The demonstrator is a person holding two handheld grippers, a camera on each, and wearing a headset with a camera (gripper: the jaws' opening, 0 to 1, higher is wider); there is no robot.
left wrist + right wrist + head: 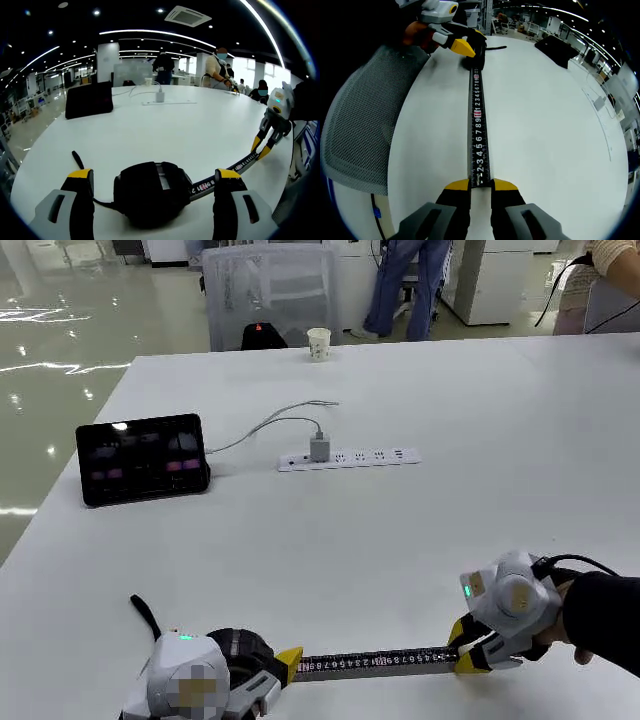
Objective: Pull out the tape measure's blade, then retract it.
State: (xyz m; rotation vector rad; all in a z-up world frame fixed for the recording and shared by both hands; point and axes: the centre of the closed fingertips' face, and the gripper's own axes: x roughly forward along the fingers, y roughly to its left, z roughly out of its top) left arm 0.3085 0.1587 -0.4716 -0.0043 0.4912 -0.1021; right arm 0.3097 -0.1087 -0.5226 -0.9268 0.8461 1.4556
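The black tape measure case [243,648] [152,192] lies near the table's front edge. It sits between the yellow-tipped jaws of my left gripper [250,668] [154,175], with a small gap on each side. The blade [370,662] [478,130] is drawn out flat along the table to the right. My right gripper [465,652] [480,186] is shut on the blade's end. In the left gripper view the right gripper [263,147] is off to the right. The right gripper view has the left gripper [465,47] at the blade's far end.
A dark tablet [142,458] stands at the left. A white power strip [348,457] with a charger and cable lies mid-table, and a paper cup [319,343] is at the far edge. A chair [270,295] and people stand beyond the white table [480,530].
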